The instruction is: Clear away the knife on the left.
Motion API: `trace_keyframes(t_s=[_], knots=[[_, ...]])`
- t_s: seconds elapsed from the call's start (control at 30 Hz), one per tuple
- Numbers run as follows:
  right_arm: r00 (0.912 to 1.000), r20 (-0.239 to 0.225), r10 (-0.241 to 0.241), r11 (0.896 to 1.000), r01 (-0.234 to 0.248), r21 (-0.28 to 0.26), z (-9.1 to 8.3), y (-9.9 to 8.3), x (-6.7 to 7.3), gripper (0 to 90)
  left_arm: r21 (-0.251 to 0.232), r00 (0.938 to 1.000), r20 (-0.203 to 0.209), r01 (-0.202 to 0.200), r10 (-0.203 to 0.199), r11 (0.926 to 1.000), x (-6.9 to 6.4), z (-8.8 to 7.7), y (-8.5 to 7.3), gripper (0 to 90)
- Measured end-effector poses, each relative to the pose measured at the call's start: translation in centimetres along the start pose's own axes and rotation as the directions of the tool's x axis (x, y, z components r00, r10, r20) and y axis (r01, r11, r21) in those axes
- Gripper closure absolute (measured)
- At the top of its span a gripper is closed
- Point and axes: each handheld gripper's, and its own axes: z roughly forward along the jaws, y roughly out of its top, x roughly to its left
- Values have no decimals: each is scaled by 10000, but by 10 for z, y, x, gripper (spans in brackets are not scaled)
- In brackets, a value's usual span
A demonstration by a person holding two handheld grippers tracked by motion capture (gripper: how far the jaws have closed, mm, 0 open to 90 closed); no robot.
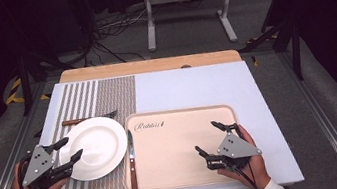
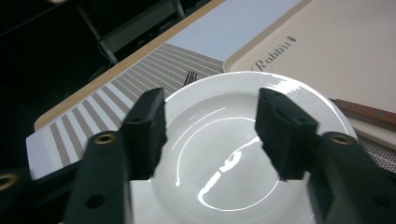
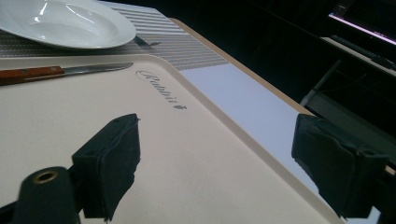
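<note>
My left gripper point(image 1: 69, 148) has its jaws apart with nothing pinched between them; the near-left edge of the white plate point(image 1: 94, 147) lies just below and between them, one jaw at the rim, the other over the plate's edge. The plate sits on the striped placemat point(image 1: 101, 97), a fork point(image 1: 90, 118) just beyond it. My right gripper point(image 1: 210, 138) stands wide, gripping nothing, over the beige tray point(image 1: 174, 144), whose left rim bears a wooden-handled knife point(image 1: 131, 160) just beside the plate.

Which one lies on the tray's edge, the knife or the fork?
The wooden-handled knife lies along the tray's left rim. The fork lies behind the plate.
</note>
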Motion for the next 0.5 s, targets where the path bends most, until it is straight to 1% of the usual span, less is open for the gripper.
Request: trace_keyframes(t_s=[0.03, 0.07, 0.1, 0.13, 0.17, 0.23, 0.33, 0.37, 0.4, 0.43, 0.47, 0.5], knots=[[10000, 11, 19, 10000, -19, 5, 0, 0, 0, 162, -3, 9999, -91, 145, -145, 9999, 2, 0, -2, 329], [10000, 11, 19, 10000, -19, 5, 0, 0, 0, 162, -3, 9999, -91, 145, -145, 9999, 2, 0, -2, 267], [10000, 13, 13, 10000, -13, 18, 0, 0, -1, 161, 24, 9996, -73, 264, -264, 9996, 4, -1, -4, 267], [10000, 18, 33, 10000, -33, 9, 1, 0, -1, 161, 72, 9997, 0, 248, -248, 9997, 7, -1, -6, 227], [10000, 36, 31, 10000, -31, 14, 1, 0, -1, 160, 126, 9995, 96, 298, -300, 9995, 9, -1, -7, 196], [10000, 53, 82, 10000, -82, 18, 1, 0, -1, 159, 130, 9990, 164, 425, -428, 9990, 13, -1, -11, 132], [9998, 86, 175, 9998, -175, 4, 1, 0, -2, 159, 7, 9974, 211, 683, -683, 9977, 20, -2, -17, 84], [9998, 87, 201, 9998, -201, 2, 1, 0, -2, 159, -25, 9965, 213, 806, -805, 9967, 22, -3, -19, 78], [9998, 87, 201, 9998, -201, 2, 1, 0, -2, 159, -25, 9965, 213, 806, -805, 9967, 22, -3, -19, 69], [9997, 91, 209, 9998, -209, 20, 2, -1, -2, 158, -75, 9953, 112, 958, -958, 9954, 24, -4, -22, 64], [9997, 88, 213, 9998, -213, 25, 2, -1, -2, 158, -86, 9944, 110, 1053, -1052, 9944, 26, -4, -24, 64], [9997, 88, 213, 9998, -213, 25, 2, -1, -2, 158, -86, 9944, 110, 1053, -1052, 9944, 26, -4, -24, 63]])
